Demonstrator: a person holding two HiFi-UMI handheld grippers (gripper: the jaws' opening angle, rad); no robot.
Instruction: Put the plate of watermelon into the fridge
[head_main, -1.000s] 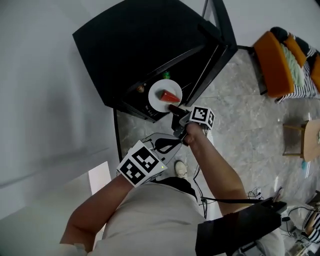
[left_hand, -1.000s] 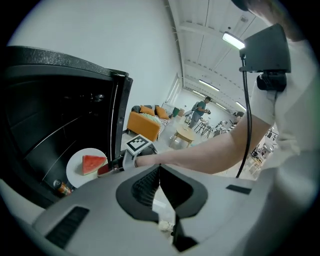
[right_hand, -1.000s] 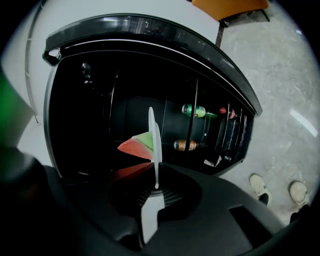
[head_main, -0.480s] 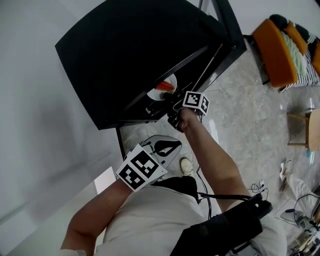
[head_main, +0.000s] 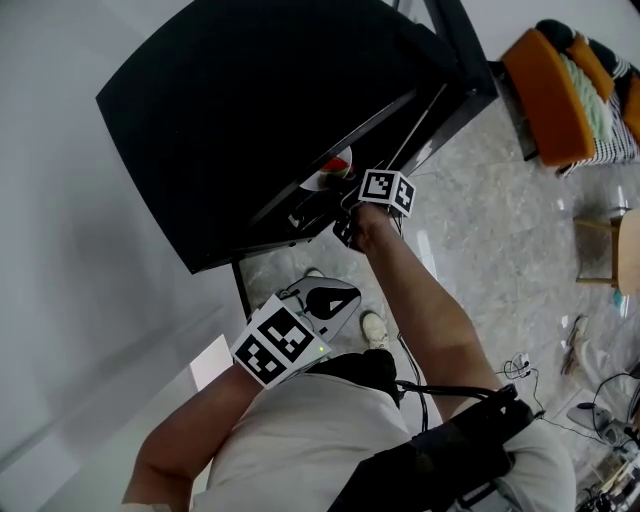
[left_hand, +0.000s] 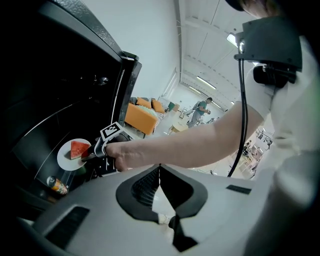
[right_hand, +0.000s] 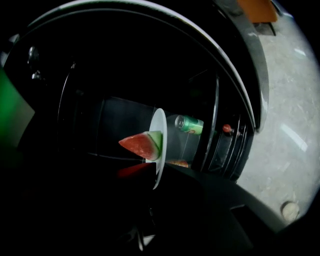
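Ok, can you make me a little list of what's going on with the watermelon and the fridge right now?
fridge: black, door open
plate: white, held by its edge, at the fridge opening; cannot tell if it rests on a shelf
watermelon: one red wedge with green rind, on the plate
right tongs: shut on the plate
left tongs: shut, empty, held near the person's body
also inside: green can beyond the plate

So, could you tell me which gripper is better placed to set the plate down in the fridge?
Right. The right gripper is shut on the plate by its rim, inside the open fridge; the left gripper is shut, empty and well outside it.
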